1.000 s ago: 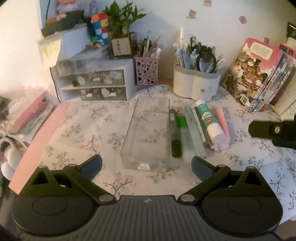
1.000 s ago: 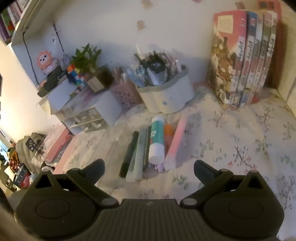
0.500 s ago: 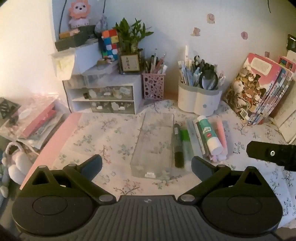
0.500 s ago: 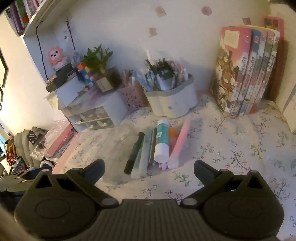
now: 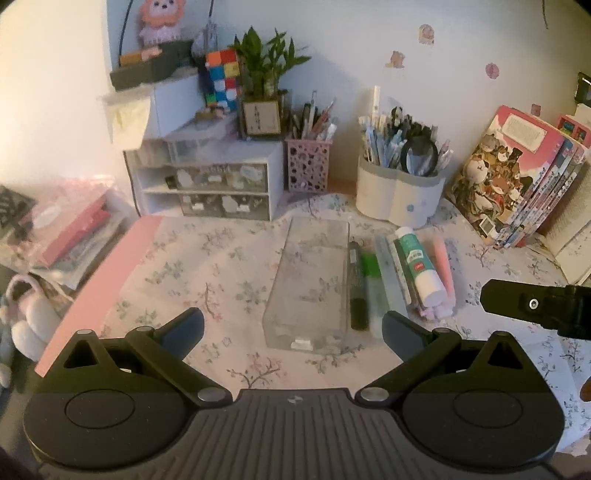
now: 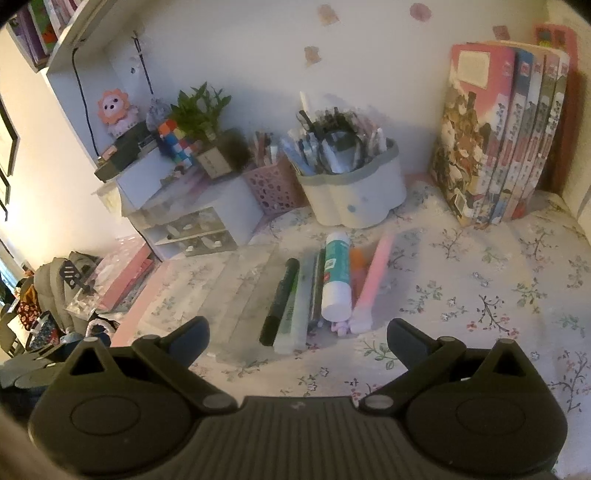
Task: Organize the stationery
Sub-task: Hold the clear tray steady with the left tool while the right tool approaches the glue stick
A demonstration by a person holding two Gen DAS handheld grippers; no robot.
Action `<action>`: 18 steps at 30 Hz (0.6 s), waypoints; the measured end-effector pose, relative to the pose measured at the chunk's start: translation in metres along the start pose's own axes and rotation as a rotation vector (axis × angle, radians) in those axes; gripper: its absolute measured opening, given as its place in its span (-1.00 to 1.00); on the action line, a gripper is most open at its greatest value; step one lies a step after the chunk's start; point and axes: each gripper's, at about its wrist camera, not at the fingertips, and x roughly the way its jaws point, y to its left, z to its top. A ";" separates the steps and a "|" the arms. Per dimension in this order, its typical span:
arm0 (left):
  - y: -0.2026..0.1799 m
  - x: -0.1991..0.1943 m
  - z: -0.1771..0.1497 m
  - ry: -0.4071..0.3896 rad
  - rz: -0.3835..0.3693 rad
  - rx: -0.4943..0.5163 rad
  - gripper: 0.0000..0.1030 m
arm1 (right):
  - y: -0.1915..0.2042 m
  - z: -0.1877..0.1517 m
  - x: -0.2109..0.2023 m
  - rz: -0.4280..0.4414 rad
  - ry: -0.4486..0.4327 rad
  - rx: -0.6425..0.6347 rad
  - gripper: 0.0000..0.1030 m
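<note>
While both jaws gape, the clear box lies empty beside the glue stick.

This is a home study corner, probably in a bedroom. The desk is covered with a cloth printed with small flowers, and it stands against a pale wall with little stickers. Along the wall there are a small drawer unit, a pink pen basket, a white holder full of pens and a row of comic books. On top of the drawers stand a potted plant, a colourful cube puzzle and a plush lion toy. At the left edge lies what seems to be a backpack, but this part is blurred.
</note>
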 end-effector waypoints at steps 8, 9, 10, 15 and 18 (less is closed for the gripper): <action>0.006 0.012 0.005 0.041 -0.003 -0.011 0.90 | -0.001 0.000 0.015 -0.010 0.025 0.007 0.72; 0.006 0.013 0.005 0.045 -0.003 -0.014 0.90 | -0.001 0.001 0.017 -0.012 0.026 0.007 0.72; 0.007 0.014 0.005 0.050 -0.005 -0.016 0.90 | -0.001 0.001 0.019 -0.013 0.029 0.008 0.72; 0.007 0.018 0.006 0.058 -0.008 -0.017 0.90 | -0.002 0.003 0.023 -0.016 0.033 -0.002 0.72; 0.005 0.018 0.008 0.063 -0.007 -0.017 0.90 | -0.005 0.002 0.026 -0.022 0.040 0.005 0.72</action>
